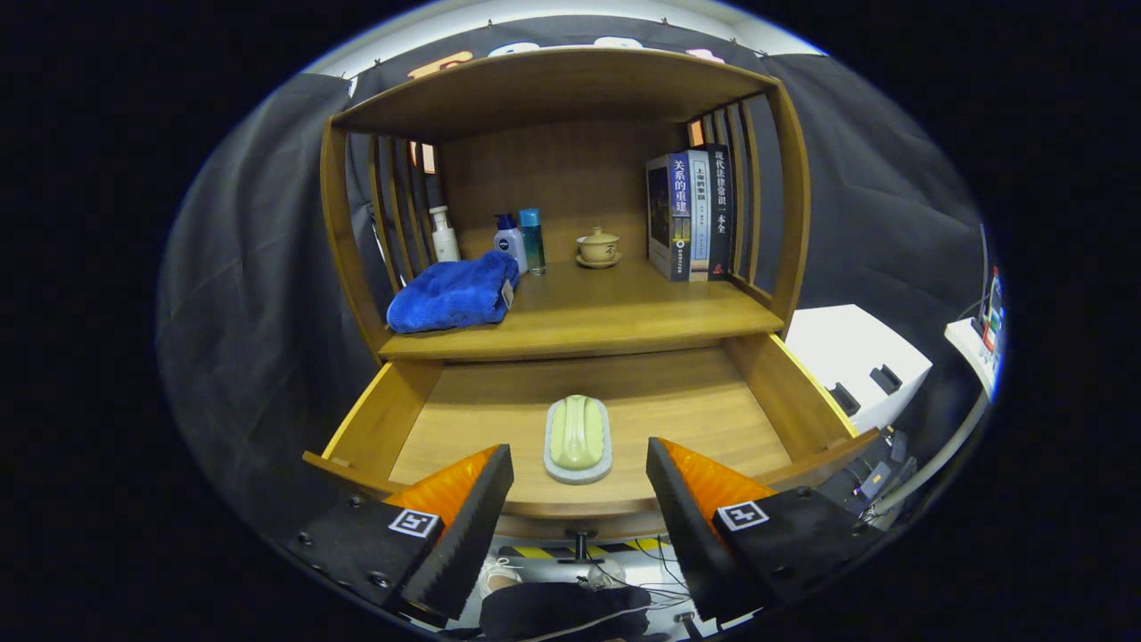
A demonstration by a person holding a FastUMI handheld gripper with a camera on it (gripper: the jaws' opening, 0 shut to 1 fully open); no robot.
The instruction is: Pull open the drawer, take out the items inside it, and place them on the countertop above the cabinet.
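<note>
Low in the centre of the frame, the gripper hangs wide open and empty over the pulled-out wooden drawer, the pale green soap on its grey oval dish just ahead between the fingers, so the pick-up comes next, needing a descent and squeeze.
</note>
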